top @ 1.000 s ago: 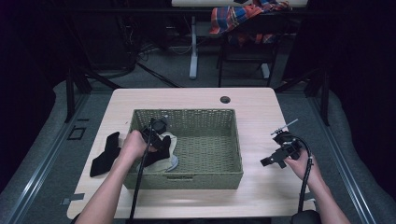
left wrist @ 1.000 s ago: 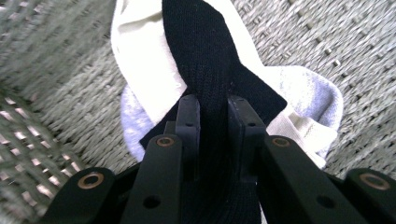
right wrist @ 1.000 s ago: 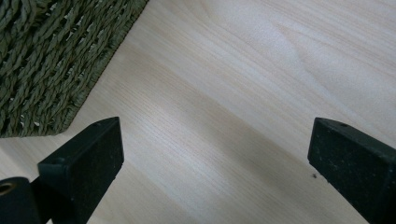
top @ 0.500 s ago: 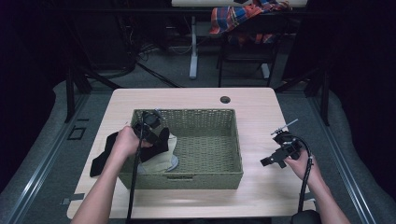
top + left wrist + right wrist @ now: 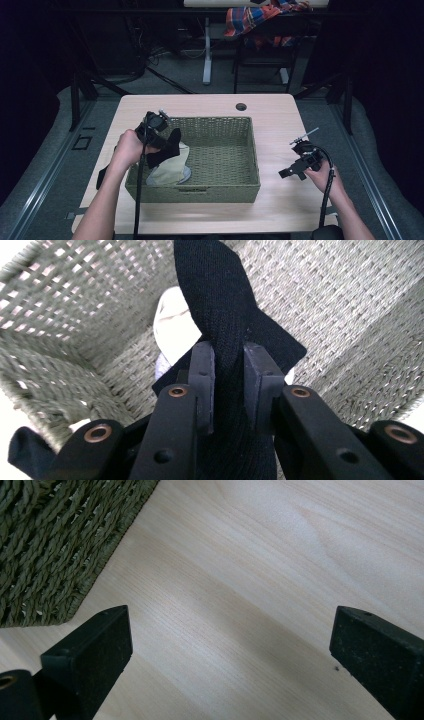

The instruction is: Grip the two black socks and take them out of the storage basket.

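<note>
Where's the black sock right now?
In the high view, the black sock hangs from the left tongs over the left end of the wicker basket, just above a pale garment lying inside.

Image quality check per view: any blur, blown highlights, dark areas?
High view: room dark around the lit table, slightly soft overall. Left gripper view: corners blown white beyond the basket, black sock weave sharp, near tongs soft. Right gripper view: wood grain crisp, tongs slightly soft at the edges.
</note>
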### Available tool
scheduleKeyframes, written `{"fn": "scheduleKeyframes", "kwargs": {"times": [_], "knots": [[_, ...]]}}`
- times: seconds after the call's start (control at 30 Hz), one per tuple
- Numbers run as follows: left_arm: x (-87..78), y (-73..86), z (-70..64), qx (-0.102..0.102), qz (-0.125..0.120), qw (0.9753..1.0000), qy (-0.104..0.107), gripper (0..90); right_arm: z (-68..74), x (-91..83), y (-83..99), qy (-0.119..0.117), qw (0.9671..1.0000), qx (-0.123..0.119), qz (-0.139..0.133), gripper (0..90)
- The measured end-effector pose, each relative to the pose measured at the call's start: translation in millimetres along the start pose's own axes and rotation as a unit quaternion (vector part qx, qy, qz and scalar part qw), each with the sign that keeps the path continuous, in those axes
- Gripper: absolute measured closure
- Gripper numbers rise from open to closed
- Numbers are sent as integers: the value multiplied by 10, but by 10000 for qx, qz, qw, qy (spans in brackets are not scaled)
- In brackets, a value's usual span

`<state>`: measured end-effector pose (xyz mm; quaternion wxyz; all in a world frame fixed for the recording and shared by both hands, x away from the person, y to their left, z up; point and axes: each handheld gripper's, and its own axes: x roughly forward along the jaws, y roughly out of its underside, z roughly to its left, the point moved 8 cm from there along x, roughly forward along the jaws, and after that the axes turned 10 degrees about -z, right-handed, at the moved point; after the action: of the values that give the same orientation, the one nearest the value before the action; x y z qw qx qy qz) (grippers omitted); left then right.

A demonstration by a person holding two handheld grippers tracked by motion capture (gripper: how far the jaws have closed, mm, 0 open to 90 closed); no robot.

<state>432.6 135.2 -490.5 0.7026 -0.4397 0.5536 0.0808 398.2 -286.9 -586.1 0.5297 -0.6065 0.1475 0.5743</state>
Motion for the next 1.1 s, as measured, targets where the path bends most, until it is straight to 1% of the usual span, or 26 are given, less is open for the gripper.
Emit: {"fn": "scheduleKeyframes", "kwargs": {"times": [0.1, 0.13, 0.17, 0.2, 0.23, 0.27, 0.33, 0.37, 0.53, 0.57, 0.63, 0.67, 0.73, 0.8, 0.93, 1.0, 1.1], "knots": [[-56, -28, -2, 16, -67, 10000, -33, 767, 0, 0, 1, 6, 10000, 6, 5, 33], [-109, -49, 1, 33, -127, 9999, -60, 767, 4, 1, -1, 2, 10000, 13, -7, 33], [-136, -58, 2, 36, -169, 9998, -78, 767, 21, 6, -8, -65, 9999, 59, -54, 33], [-136, -58, 2, 36, -169, 9998, -78, 767, 19, 4, -7, -58, 10000, 49, -45, 33], [-168, -65, 4, 52, -179, 9998, -92, 767, 20, 4, -6, -61, 10000, 52, -45, 33], [-225, -81, 5, 41, -264, 9995, -158, 767, 20, 4, -6, -60, 10000, 54, -43, 33], [-284, -92, 12, 36, -321, 9993, -176, 767, 13, 3, -4, -32, 10000, 41, -29, 33], [-284, -92, 12, 36, -321, 9993, -176, 767, 20, 6, -6, -61, 10000, 62, -46, 33], [-414, -82, 75, -29, -411, 9986, -334, 767, -2, -2, 2, 6, 10000, -3, 11, 33], [-440, -76, 89, -21, -399, 9985, -364, 767, -2, 0, 2, 7, 10000, 3, 7, 33], [-481, -70, 114, -49, -454, 9980, -428, 768, -1, 3, 2, 9, 10000, 10, 8, 33], [-500, -62, 130, -55, -451, 9980, -444, 768, 8, 17, -3, 47, 9999, 94, -86, 33], [-535, -44, 171, -107, -459, 9976, -511, 768, 8, 17, -3, 47, 9999, 94, -83, 33], [-567, -17, 226, -178, -488, 9969, -585, 768, -6, -2, 4, 10, 10000, -10, 31, 33], [-633, 52, 340, -352, -517, 9954, -724, 769, -2, 4, 4, 3, 10000, 20, -1, 33], [-668, 101, 426, -468, -539, 9941, -819, 769, 5, 2, 2, -23, 10000, 21, -1, 33], [-692, 197, 563, -683, -529, 9919, -932, 769, -3, 2, 4, 2, 10000, 11, 15, 33]]}}
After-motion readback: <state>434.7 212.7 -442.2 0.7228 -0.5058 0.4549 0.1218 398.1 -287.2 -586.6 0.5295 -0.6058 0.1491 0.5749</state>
